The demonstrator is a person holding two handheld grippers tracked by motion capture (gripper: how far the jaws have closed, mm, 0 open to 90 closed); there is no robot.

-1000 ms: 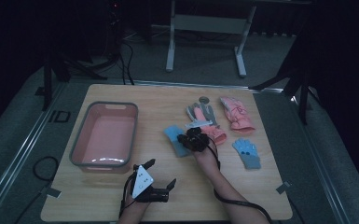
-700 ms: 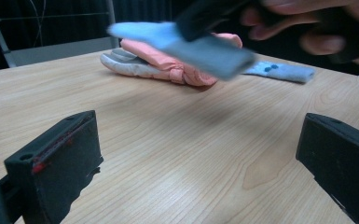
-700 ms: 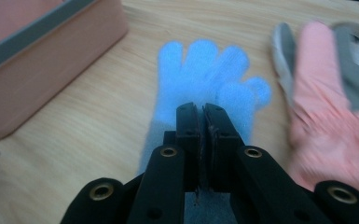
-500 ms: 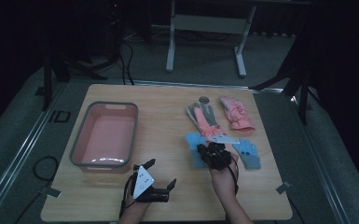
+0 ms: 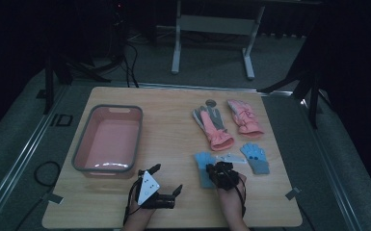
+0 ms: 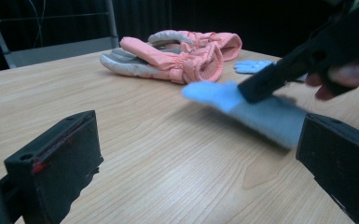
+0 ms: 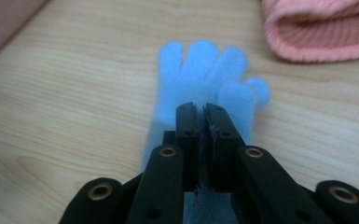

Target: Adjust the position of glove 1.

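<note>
Since the earlier frame, our right gripper [image 5: 220,169] is dragging the blue glove [image 7: 200,79] toward 6 o'clock, jaws clamping it. Our left gripper [image 5: 166,182] is resting at 7 o'clock, jaws spread wide, beside the pink bin [image 5: 79,154].

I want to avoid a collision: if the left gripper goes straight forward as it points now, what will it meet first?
Probably the blue glove held in the right gripper; it lies just ahead between the left gripper's open jaws. Depth is unclear, so this is a guess.
</note>
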